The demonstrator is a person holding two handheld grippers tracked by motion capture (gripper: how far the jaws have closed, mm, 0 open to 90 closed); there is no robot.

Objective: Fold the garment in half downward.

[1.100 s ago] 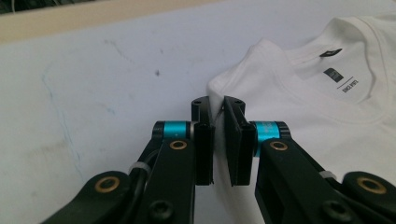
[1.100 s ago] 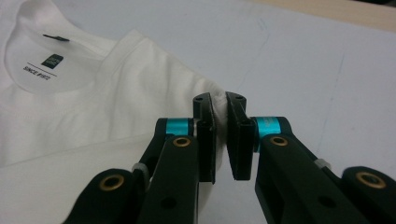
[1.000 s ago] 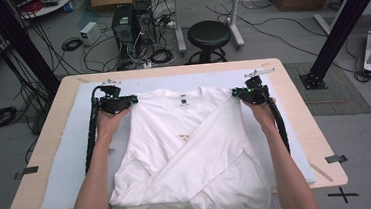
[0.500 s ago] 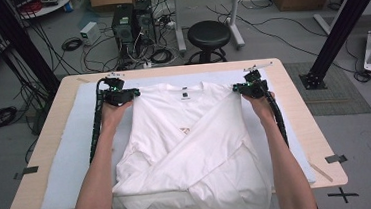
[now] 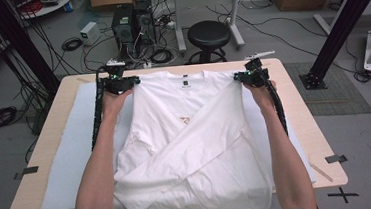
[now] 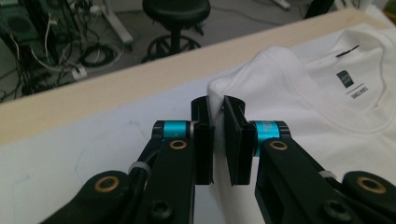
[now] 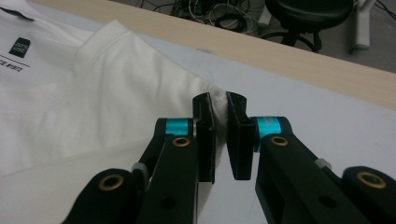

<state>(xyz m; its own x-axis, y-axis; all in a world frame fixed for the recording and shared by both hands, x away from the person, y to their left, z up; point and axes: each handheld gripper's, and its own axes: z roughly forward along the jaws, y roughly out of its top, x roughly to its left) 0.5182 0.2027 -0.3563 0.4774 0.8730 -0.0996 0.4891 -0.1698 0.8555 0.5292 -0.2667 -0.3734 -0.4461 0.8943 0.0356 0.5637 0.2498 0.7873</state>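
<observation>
The white T-shirt (image 5: 191, 134) lies on the pale mat (image 5: 72, 158), collar at the mat's far edge. The left gripper (image 5: 121, 84) pinches one shoulder and the right gripper (image 5: 251, 76) the other. The shoulder line runs straight between them, body trailing toward the person, each hand equally near.

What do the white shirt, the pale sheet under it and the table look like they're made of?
The shirt looks like soft matte knit cotton: it creases and drapes limply. The sheet seems a thin, smooth mat, perhaps foam or felt; hard to tell. The table looks like light wood or a wood-look laminate, with a faint grain.
</observation>
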